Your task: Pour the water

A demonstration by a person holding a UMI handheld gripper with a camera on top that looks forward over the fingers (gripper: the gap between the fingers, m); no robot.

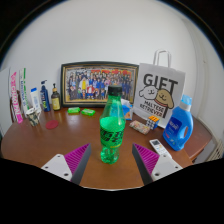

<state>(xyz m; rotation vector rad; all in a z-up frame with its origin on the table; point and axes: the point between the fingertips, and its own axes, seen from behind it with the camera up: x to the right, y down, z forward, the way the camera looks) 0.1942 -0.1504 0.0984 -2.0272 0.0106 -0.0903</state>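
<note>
White wall behind, with a rounded wooden counter in front of it carrying all items; inspection proceeds from the left. At the far left edge stands a tall pink-and-white package, upright against the wall; just beside it a group of small bottles, one with a blue body and one darker, contents not legible; a small pink flat item lies on the counter ahead of that group. Further along, a framed group photograph leans upright against the wall; two small green objects lie at its base, apart from each other.

At centre stands a green plastic bottle, upright, cap on, resting on the counter on its own base; liquid level cannot be judged. Hand-held gripper is released: its two fingers are spread wide, pink pads facing inward, the bottle's lower part standing between them with a clear gap at either side; neither pad touches it.

Beyond the bottle and to its right stands a white paper bag printed "GIFT", upright near the wall; small packets lie at its foot; a white flat device lies on the counter near the right finger; a blue detergent bottle with a yellow label mark stands upright at the far right.
</note>
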